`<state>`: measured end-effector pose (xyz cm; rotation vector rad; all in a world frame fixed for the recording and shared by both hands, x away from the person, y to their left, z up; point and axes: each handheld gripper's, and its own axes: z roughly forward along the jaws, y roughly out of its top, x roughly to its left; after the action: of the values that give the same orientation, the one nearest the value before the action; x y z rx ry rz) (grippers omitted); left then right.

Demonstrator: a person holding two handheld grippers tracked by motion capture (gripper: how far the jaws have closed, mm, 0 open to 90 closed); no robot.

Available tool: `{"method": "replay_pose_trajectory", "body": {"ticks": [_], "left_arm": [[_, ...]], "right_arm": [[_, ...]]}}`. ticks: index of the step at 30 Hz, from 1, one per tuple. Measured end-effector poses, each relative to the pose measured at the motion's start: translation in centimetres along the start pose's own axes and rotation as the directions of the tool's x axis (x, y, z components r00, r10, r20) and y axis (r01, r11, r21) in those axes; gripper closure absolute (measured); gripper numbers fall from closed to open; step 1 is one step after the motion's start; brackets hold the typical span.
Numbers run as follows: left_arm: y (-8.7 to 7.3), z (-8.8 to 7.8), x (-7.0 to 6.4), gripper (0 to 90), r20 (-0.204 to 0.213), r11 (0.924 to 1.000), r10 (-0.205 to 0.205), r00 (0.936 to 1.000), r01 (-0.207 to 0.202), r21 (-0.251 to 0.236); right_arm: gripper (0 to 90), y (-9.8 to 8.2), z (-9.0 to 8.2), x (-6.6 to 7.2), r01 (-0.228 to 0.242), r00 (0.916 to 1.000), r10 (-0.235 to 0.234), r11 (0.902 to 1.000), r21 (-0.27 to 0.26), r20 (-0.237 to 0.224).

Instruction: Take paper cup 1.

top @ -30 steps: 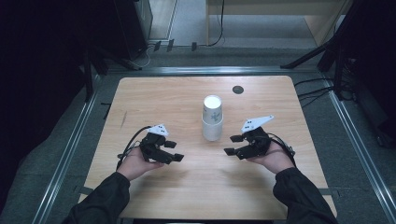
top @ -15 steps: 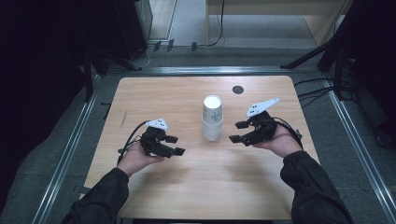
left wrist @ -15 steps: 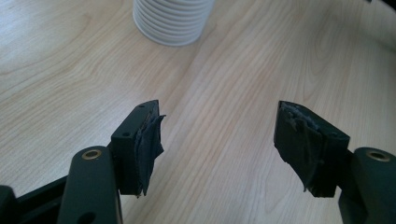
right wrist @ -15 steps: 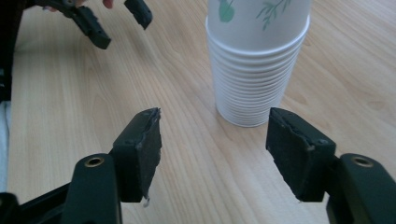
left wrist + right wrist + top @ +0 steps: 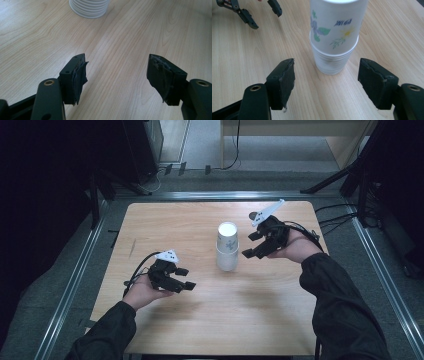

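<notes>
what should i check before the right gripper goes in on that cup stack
1. right gripper open wide enough for the cup stack: ok, both jaws spread past its sides.
2. Stack lined up between the jaws: ok, roughly centred in the right gripper view.
3. Stack upright on the table: ok.
4. left gripper out of the way: ok, open and apart from the stack.
5. Jaw pads intact: not ok on the left gripper, lining looks frayed.
6. How many cups are nested: cannot tell.

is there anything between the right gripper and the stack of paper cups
Nothing visible. The right gripper is open with the cup stack straight ahead of its fingers, and bare wooden table lies between them. The left gripper sits off to the side.
</notes>
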<state>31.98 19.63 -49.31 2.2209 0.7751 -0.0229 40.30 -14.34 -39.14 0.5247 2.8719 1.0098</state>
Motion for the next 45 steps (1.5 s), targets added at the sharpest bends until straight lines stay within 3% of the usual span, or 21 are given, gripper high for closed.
{"method": "replay_pose_trajectory", "body": {"ticks": [8, 15, 28, 33, 40, 45], "left_arm": [[-0.1, 0.0, -0.2, 31.9, 0.012, 1.0, 0.005, 0.9999, -0.005, 0.005], [-0.1, 0.0, -0.3, 31.9, 0.017, 0.9999, 0.016, 0.9997, -0.016, 0.005], [-0.5, -0.7, 0.1, 31.9, 0.023, 0.9999, 0.011, 0.9997, -0.011, -0.005], [-0.5, -0.7, 0.0, 31.9, 0.028, 0.9999, 0.015, 0.9995, -0.015, -0.005], [-0.5, -0.8, 0.0, 31.9, 0.027, 0.9998, 0.015, 0.9995, -0.014, -0.01], [-0.5, -0.9, 0.1, 31.9, 0.027, 0.9999, 0.005, 0.9996, -0.005, -0.016]], "right_arm": [[26.8, 3.1, 0.6, -1.2, 0.046, 0.9989, -0.046, 0.9969, 0.063, -0.008], [23.4, 4.9, 1.7, -1.7, 0.049, 0.9985, -0.046, 0.993, 0.107, -0.031], [23.7, 7.0, 3.7, -1.6, 0.07, 0.9968, -0.064, 0.9873, 0.143, -0.048], [30.5, 7.9, 4.2, -1.6, 0.068, 0.9964, -0.059, 0.9836, 0.167, -0.061], [32.0, 8.3, 4.0, -1.7, 0.052, 0.9976, -0.042, 0.9813, 0.185, -0.056], [32.1, 8.9, 3.2, -1.6, 0.048, 0.9978, -0.04, 0.9843, 0.17, -0.052]]}}
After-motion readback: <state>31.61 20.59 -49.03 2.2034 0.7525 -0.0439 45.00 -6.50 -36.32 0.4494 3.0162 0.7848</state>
